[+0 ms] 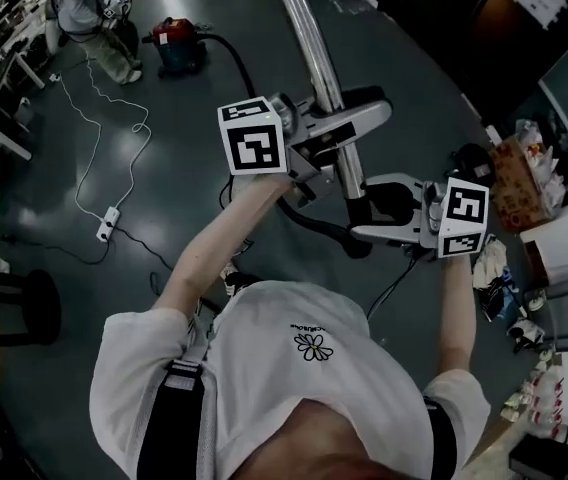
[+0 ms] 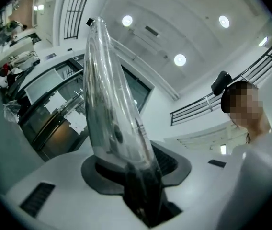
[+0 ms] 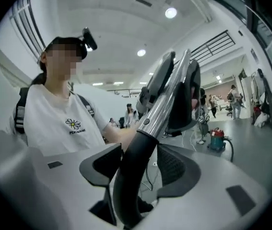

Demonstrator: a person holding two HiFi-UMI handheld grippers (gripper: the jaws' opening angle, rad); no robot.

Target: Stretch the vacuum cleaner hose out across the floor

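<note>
The vacuum cleaner stands on the floor at eleven o'clock. The wand runs down from twelve o'clock into the left gripper. At that gripper's five o'clock, the right gripper has the hose in it.

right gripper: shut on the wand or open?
Shut. The right gripper clamps the black handle from both sides in its own view, just below the chrome tube.

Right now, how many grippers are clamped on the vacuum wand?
2. Left gripper on the chrome tube, higher up; right gripper on the black bent handle below it. None hidden.
</note>
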